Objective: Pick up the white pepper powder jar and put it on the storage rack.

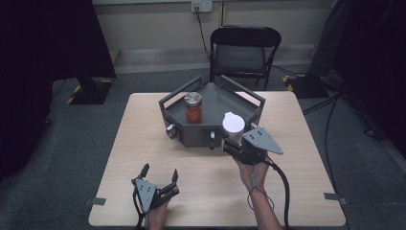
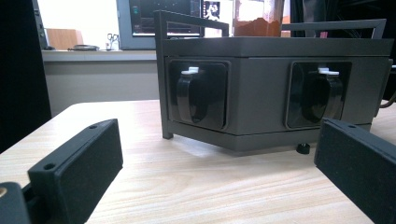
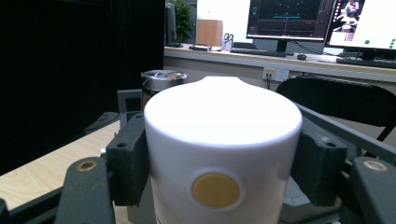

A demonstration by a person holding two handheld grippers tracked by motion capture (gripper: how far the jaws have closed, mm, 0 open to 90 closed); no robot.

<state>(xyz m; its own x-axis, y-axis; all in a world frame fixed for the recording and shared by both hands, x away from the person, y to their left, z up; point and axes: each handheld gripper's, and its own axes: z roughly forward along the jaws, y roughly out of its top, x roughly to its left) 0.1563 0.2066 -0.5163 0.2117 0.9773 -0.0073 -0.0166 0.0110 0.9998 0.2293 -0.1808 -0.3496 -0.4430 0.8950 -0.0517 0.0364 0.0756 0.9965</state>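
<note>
Pale wooden table [image 1: 143, 143] — dark grey tray [image 1: 191, 134]

A: High view: from above the person's side, facing forward and down over the table [image 1: 143, 143].

B: Left gripper view: low, near the tabletop, facing the dark tray [image 2: 261, 93]. Right gripper view: close behind a white container [image 3: 222, 154]. All share that tray.

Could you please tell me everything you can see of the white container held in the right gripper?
The white container is a smooth, opaque cylinder, plastic by its look, with a slightly domed top that has a small spout-like lip and a round yellow dot on its side. It stands upright, clamped between the right gripper pads, at the near edge of the dark tray.
</note>
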